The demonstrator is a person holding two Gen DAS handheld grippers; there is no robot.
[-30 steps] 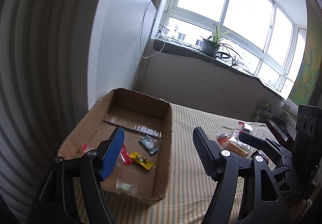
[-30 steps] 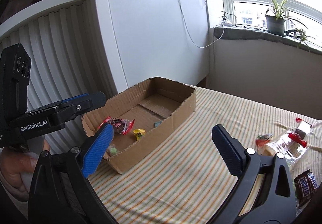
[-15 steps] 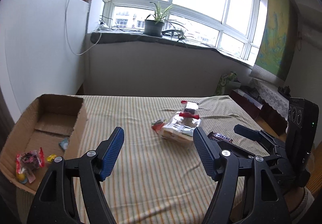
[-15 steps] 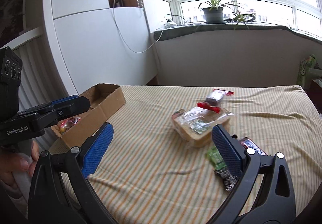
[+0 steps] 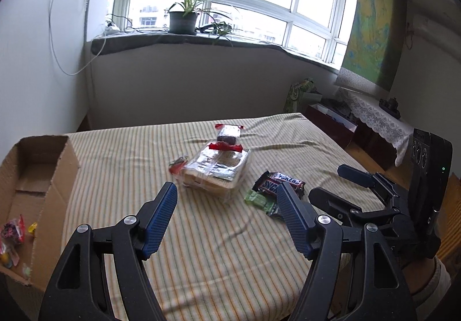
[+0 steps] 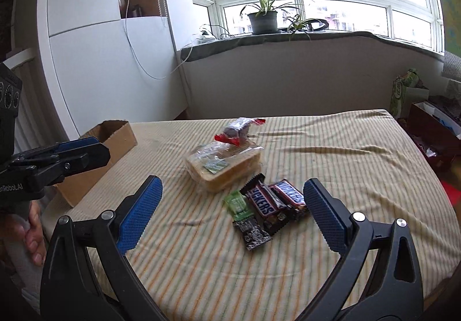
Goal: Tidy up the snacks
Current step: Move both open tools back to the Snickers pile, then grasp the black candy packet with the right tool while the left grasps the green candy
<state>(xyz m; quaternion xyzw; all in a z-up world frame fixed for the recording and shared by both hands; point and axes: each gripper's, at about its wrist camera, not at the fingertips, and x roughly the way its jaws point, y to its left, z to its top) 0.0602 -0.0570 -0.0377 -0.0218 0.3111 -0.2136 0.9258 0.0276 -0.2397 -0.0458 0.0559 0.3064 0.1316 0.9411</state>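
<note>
Nearest to the cameras, the left gripper [image 5: 226,215] is seen with its jaws standing wide apart and nothing between them, above the striped cloth [image 5: 201,249] that covers the table. The right gripper [image 6: 230,214] is likewise held well open with nothing gripped, its blue pads apart over the cloth on either side of a small group of snacks. Between those pads, in the right wrist view, two Snickers bars [image 6: 273,201] are laid side by side, touching, with a green wrapped sweet [image 6: 237,204] just beside them and a dark patterned packet [image 6: 253,231] below it. A little further on, a clear bag of sliced bread [image 6: 223,165] is found lying flat, and a small red and green wrapper [image 5: 178,164] is seen at its edge in the left wrist view. Behind the bread, touching its far end, a clear packet with red ends [image 5: 229,135] holding something dark is placed. At the left edge of the table an open cardboard box [image 5: 62,165] is set, with a few small wrapped sweets [image 5: 11,231] lying in its near end. Furthest away, a potted plant [image 6: 263,18] is stood on the windowsill.
</note>
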